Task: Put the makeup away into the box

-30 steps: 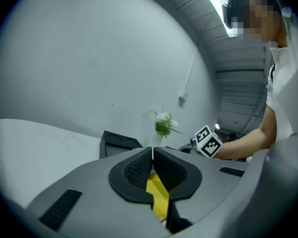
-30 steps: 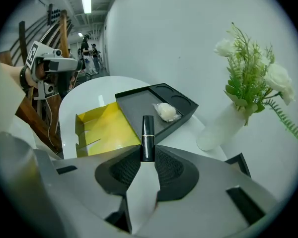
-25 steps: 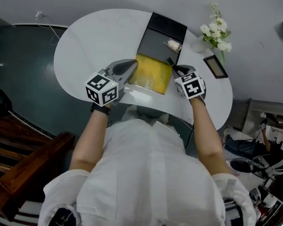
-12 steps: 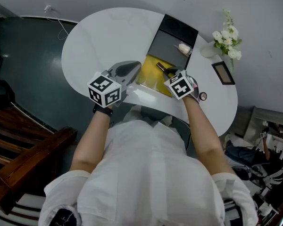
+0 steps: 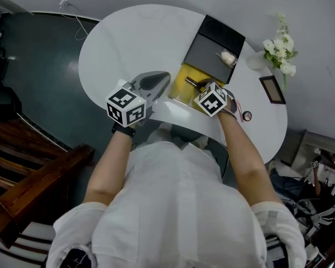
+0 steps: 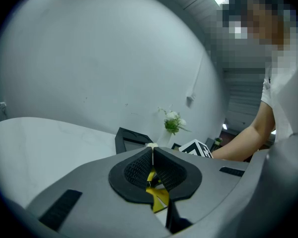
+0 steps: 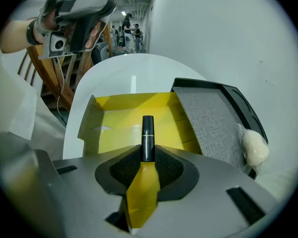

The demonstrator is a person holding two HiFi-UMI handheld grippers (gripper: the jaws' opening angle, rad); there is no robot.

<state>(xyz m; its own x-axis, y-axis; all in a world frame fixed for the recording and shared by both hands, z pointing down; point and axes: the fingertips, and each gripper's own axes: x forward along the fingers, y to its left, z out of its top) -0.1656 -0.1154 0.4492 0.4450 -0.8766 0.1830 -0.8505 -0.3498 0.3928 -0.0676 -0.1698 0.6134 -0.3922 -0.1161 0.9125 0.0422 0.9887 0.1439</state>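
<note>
Over the box (image 7: 114, 114), our right gripper (image 7: 147, 155) clamps the tube (image 7: 147, 132) by its end. We judge it light, rigid, slick. Our left gripper (image 6: 152, 157) is closed, empty.

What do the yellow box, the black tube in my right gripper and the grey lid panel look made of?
Yellow box: likely thin card, matte, with folded flaps and creases. Black tube, clamped in the right gripper: probably glossy plastic, with a thin gold-coloured band, perhaps metal. Grey lid panel: woven fabric or textured paper; fine grain, no shine.
</note>
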